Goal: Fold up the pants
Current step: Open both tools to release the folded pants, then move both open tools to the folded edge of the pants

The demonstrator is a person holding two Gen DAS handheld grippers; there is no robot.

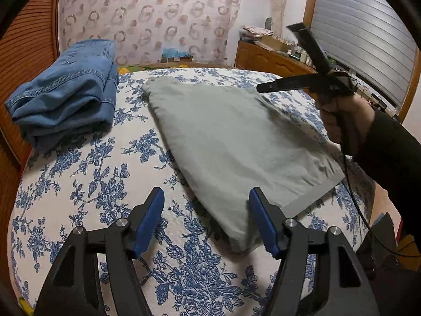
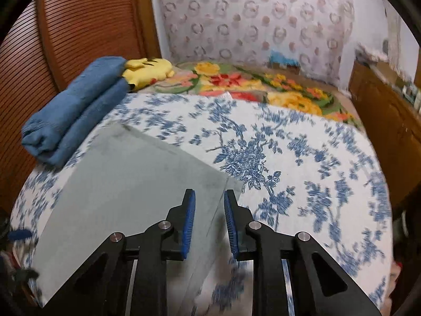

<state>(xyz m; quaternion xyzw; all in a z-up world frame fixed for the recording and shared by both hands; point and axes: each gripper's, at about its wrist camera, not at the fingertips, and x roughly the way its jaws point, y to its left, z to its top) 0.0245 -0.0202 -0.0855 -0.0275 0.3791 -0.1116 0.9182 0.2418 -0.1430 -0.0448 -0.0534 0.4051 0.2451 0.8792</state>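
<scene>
The folded grey-green cotton pants (image 1: 236,142) lie flat on my bed's blue-and-white floral bedspread (image 1: 86,184), near a folded stack of blue denim jeans (image 1: 65,92). My left gripper (image 1: 206,220) is spread wide above their near corner, touching nothing. My right gripper (image 2: 209,221) hovers narrowly parted over their edge, empty.

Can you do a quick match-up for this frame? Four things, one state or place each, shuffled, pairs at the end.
Things:
1. grey pants
2. jeans
3. left tool
4. yellow plush

States or places:
A. jaws wide open, nothing between them
B. folded flat mid-bed
C. at the far end of the bed, beside the jeans
D. folded bundle by the wooden slats

Pairs: 1-B, 2-D, 3-A, 4-C
</scene>
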